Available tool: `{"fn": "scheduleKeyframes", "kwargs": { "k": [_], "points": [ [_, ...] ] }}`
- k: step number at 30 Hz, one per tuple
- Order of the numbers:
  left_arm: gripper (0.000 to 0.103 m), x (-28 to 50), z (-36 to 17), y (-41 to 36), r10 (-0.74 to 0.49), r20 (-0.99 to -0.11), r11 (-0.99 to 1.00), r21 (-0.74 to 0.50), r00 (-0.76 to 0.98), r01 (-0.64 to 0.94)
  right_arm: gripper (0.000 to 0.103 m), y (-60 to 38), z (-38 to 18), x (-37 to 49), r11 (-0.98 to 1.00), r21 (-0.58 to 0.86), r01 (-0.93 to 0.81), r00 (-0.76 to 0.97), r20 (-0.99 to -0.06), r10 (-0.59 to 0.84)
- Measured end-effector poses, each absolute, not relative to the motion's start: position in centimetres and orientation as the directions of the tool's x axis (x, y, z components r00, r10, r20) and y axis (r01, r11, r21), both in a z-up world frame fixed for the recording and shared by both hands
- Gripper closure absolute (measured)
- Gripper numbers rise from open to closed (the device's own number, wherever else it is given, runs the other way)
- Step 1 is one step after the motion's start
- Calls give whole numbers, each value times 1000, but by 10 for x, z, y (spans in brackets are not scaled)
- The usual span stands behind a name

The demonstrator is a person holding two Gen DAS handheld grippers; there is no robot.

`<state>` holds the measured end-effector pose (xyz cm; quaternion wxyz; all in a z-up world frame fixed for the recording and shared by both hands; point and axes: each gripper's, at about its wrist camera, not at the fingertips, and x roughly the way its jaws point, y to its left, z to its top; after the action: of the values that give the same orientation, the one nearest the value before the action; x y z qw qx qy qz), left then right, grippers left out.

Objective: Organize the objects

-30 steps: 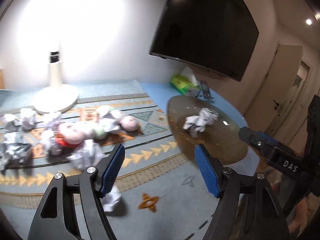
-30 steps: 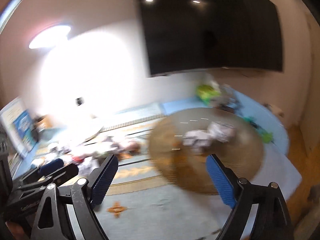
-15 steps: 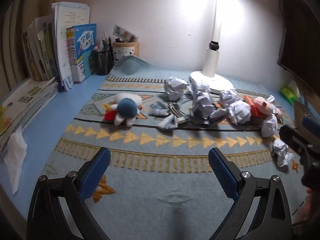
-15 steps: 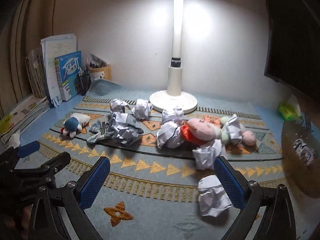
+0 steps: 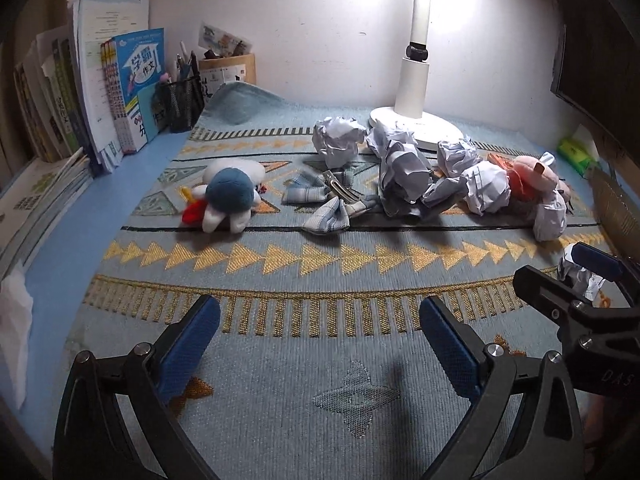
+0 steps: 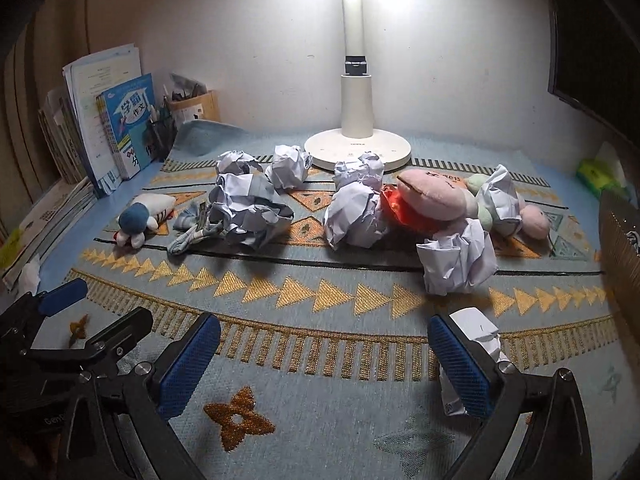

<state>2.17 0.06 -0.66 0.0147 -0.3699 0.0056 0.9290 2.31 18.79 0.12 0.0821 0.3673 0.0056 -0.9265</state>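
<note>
Both grippers, left [image 5: 320, 344] and right [image 6: 324, 356], having swung from the basket [image 6: 620, 240], are now hovering, jaws apart and empty, facing crumpled paper balls [image 6: 356, 216] and plush toys [image 6: 436, 200] still littering the rug [image 6: 320, 292].

Both grippers have swung away from the round woven basket [image 6: 620, 236], now only a sliver at three o'clock, and dropped closer to the patterned blue rug [image 5: 320, 280]. The right gripper [image 6: 324, 364] has closed in on the nearest crumpled white paper ball [image 6: 476, 332], now touching its four-o'clock finger [image 6: 460, 368].
</note>
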Motion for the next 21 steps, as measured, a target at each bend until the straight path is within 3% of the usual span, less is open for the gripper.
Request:
{"fn": "scheduleKeyframes", "kwargs": {
  "k": [9,17,21],
  "points": [
    [3,21,-11,15,-49,-704,-993,107,-709,-38,0,182,-3,19,-988,20,151,-696,-708,-120],
    [3,40,-8,50,-183,-583,-935,351,-792,-43,0,179,-4,18,-985,21,173,-688,-713,-136],
    [3,39,-6,47,-201,-572,-936,353,-795,-17,0,178,-2,21,-983,21,180,-697,-703,-143]
  ]
}}
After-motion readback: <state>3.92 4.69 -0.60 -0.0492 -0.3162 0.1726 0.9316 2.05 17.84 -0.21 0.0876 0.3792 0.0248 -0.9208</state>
